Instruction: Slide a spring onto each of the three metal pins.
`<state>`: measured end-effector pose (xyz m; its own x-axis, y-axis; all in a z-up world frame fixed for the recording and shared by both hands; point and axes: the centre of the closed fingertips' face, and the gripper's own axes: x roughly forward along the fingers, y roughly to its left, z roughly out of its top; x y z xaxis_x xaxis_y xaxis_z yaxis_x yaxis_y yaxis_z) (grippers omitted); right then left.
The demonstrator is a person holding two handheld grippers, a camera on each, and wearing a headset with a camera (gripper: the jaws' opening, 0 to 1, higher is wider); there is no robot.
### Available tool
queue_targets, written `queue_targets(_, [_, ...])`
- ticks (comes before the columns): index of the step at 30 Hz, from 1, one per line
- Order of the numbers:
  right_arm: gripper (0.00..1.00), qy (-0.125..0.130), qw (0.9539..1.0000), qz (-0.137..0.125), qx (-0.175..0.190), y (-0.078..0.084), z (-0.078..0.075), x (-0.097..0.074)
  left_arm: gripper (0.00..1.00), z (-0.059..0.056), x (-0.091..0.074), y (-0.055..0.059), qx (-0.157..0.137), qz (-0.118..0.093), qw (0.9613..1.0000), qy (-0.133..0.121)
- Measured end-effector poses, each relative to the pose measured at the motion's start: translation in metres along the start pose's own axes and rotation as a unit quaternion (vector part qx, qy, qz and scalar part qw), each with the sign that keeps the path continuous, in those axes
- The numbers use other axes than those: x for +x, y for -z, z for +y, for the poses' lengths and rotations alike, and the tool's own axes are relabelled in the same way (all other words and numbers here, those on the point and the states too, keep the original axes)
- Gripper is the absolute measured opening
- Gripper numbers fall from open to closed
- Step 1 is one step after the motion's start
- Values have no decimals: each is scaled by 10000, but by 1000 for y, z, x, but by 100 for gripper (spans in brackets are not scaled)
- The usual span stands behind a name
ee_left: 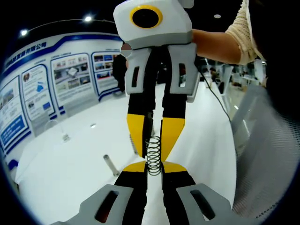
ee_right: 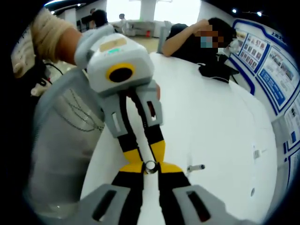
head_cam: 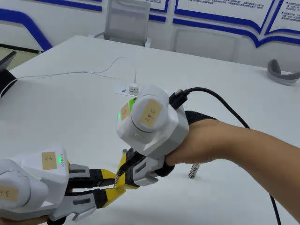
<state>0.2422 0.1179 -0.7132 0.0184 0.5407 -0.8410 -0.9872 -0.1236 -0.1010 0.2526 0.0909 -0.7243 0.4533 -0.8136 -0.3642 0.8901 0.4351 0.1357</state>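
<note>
**Head view.** The left hand-held gripper (head_cam: 116,184) was at the near-left corner of the counter (head_cam: 70,108), jaws pointing right. The right hand-held gripper (head_cam: 123,174), held in a hand (head_cam: 197,143), pointed down and to the left. The two sets of yellow jaw tips met above the near edge. A spring (head_cam: 120,177) showed as a few coils between the tips. A second spring (head_cam: 194,170) lay on the counter near the near edge, partly hidden under the wrist. Toward the middle of the counter stood a small white block (head_cam: 133,88) with a thin rod upright on it. A thin wire (head_cam: 70,73) ran from there toward the left edge. A grey curved object (head_cam: 282,72) lay at the far right edge.

**Left gripper view.** The full length of the spring was visible. Its long axis ran in line with both pairs of jaws. One end was pinched in the left jaws and the other end in the right jaws, so both pairs were closed on it. A short metal pin (ee_left: 111,165) was on the counter left of the jaws, apart from them and tilted in this view.

**Right gripper view.** The spring appeared end-on, as a ring between the right jaw tips, with its axis pointing toward the left hand-held gripper. A metal pin (ee_right: 196,167) lay on its side just right of the jaws. A person (ee_right: 187,44) sat at the far edge.
</note>
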Motion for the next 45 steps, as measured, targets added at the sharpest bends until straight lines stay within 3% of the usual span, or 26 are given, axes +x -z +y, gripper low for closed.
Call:
queue_targets(8, [12,10,10000,-30,45,-1,-2,0,12,3,-1,0,-31,-25,10000,-47])
queue_targets(16, [12,25,10000,-17,75,1,-6,-1,20,10,-5,6,-270,-22,9995,-141])
queue_targets(30, [12,119,9998,36,165,6,-16,-5,37,24,-10,12,-441,5,9982,-418])
queue_targets(45, [12,206,9993,127,273,14,-31,-6,48,28,-14,17,-550,33,9969,-570])
